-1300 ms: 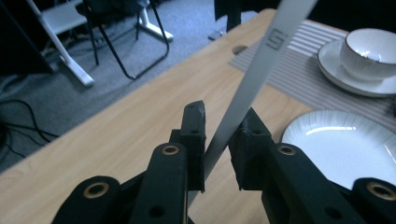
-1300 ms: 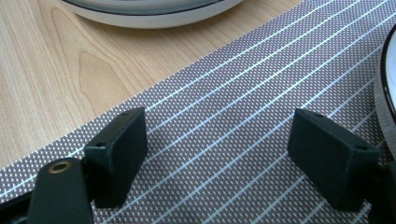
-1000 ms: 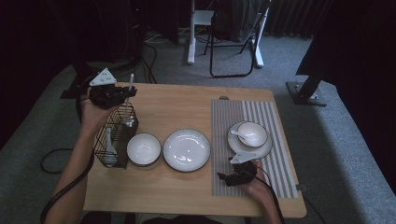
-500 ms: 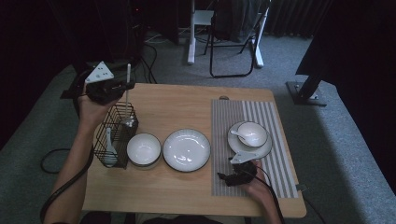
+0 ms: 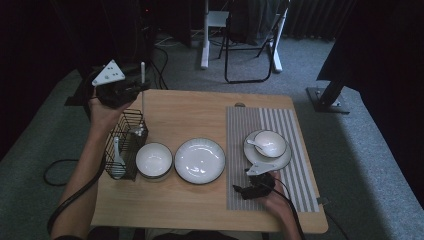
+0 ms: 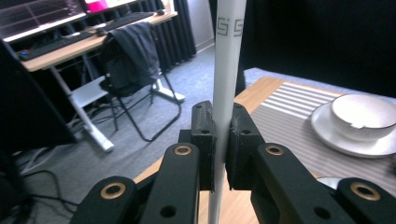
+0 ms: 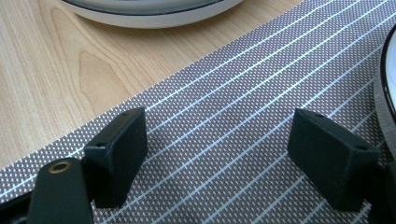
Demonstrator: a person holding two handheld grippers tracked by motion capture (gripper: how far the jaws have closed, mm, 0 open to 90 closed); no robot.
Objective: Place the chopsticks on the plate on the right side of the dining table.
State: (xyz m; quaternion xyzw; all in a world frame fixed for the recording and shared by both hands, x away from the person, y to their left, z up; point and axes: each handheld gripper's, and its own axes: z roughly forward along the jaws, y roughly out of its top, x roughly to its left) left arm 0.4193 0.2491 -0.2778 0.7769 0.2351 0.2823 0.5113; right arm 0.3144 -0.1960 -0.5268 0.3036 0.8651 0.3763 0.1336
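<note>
My left gripper [image 5: 136, 90] is held above the back left of the table, shut on the long white handle of a utensil [image 5: 142, 100] that stands upright. The utensil's lower end reaches down to the top of a black wire basket [image 5: 126, 145]. In the left gripper view the jaws [image 6: 220, 126] clamp the white handle [image 6: 229, 56] tightly. My right gripper [image 5: 240, 191] rests open on the striped placemat [image 5: 300, 135] near the front edge. In the right gripper view its pads [image 7: 122, 149] stand wide apart over the mat [image 7: 224, 121] with nothing between them.
Another white spoon [image 5: 117, 156] stands in the basket. A small bowl [image 5: 154, 160] and a larger plate [image 5: 199, 160] sit in a row right of it. On the mat, a saucer [image 5: 285, 161] holds a bowl [image 5: 272, 142] with a spoon [image 5: 256, 145]. A chair [image 5: 250, 35] stands beyond the table.
My left gripper has risen and moved a little back with the white utensil, drawing it up out of the basket. The right gripper has stayed still.
</note>
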